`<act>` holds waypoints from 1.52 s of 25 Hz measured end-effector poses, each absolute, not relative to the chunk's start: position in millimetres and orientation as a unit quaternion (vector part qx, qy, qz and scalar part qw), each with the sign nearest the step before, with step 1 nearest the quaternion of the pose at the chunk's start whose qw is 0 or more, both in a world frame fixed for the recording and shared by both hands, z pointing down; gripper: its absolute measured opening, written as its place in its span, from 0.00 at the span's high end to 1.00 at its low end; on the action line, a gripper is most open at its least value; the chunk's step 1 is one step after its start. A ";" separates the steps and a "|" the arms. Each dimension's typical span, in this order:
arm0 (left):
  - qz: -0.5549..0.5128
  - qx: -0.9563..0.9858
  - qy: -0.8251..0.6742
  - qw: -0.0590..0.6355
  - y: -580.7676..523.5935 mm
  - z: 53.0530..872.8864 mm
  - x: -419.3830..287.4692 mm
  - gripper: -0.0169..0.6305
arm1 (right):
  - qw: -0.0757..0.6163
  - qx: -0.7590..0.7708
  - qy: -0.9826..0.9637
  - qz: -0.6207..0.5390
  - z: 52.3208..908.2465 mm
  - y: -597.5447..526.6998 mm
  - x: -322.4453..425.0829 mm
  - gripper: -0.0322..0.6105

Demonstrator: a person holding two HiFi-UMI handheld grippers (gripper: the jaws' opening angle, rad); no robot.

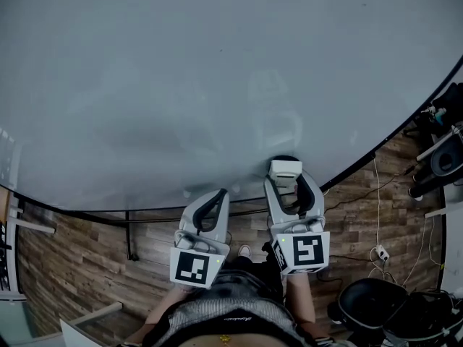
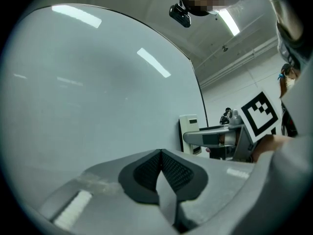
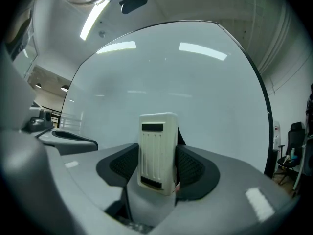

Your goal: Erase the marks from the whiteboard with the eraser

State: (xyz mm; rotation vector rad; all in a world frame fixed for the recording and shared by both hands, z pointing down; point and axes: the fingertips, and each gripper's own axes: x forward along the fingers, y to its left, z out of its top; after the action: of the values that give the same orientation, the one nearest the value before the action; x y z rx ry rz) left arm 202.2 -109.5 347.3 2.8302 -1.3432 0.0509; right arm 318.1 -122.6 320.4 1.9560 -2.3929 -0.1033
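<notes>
The whiteboard (image 1: 181,85) fills most of the head view, pale grey, and its dark lower edge curves across above the wooden floor (image 1: 79,266). In both gripper views strips of ceiling light are reflected on its surface. A black chair (image 1: 369,302) stands on the floor at the lower right, and white cables run to a power strip (image 1: 380,253) near it.

The two tools are side by side in front of the board's lower edge. The right tool (image 1: 286,183) has its jaws clamped on the eraser (image 3: 157,148). The eraser is a white block held upright with its ribbed back toward the camera, up against the bottom part of the board. Whether it touches the board I cannot tell. The left tool (image 2: 160,155), just beside it, has its jaws pressed together with nothing between them.
</notes>
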 end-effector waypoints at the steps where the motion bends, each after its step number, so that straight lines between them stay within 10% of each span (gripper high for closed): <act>1: 0.018 0.906 -0.424 0.004 -109.2 347.9 201.3 0.97 | 0.025 0.636 -0.771 -0.033 320.2 -122.2 318.2 0.58; 38: 0.016 0.902 -0.431 0.029 -129.2 371.5 17.9 0.97 | 0.040 0.652 -0.756 -0.030 333.9 -141.6 141.0 0.58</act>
State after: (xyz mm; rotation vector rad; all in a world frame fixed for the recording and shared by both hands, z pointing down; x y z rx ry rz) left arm 17.9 -129.2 371.5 2.7824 -1.3288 0.0495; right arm 141.0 -141.6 333.9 1.9985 -2.3164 -0.0914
